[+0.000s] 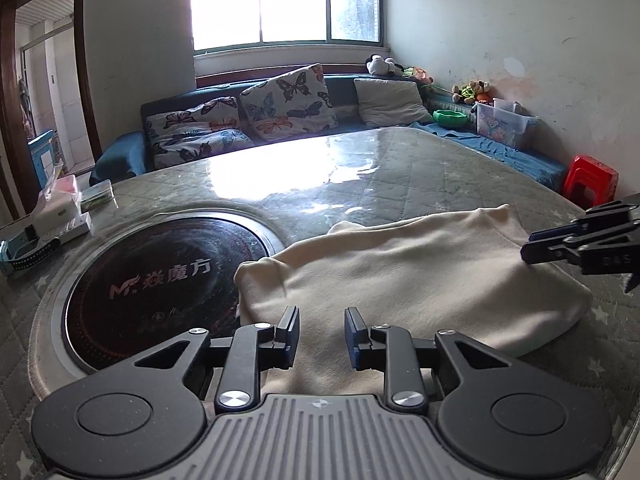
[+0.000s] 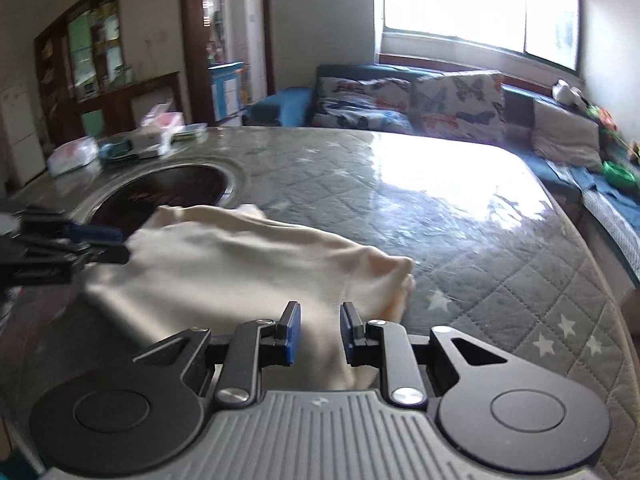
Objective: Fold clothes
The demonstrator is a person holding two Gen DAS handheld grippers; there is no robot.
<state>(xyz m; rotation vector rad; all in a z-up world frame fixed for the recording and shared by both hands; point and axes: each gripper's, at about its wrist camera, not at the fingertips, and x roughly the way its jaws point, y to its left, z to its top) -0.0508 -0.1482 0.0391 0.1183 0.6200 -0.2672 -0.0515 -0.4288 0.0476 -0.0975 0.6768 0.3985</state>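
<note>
On the quilted table (image 1: 420, 168), a cream garment (image 1: 400, 272) is seen folded at frame centre; both the left gripper (image 1: 322, 334) and the right gripper (image 2: 316, 330) are held open and empty over it.

Both wrist views low, close over table (image 1: 400, 160); share cream cloth (image 2: 240, 256); right view perhaps motion-blurred.

Big round table (image 1: 420, 168) with a quilted grey star-print cover under shiny clear plastic, and a black built-in cooktop (image 1: 168, 280) with red lettering sunk in around 9 o'clock. Tissue box (image 1: 60, 200) and some small clutter sit at the table's edge near 10. Behind it, at 12, a dark blue sofa (image 1: 344, 92) with butterfly pillows (image 1: 288, 100) and a plain cream one (image 1: 390, 102), bright window (image 1: 286, 0) above. Plush toys (image 1: 472, 92), green bowl (image 1: 451, 118) and a clear bin (image 1: 506, 122) sit at 2, red stool (image 1: 590, 182) at 3.
</note>
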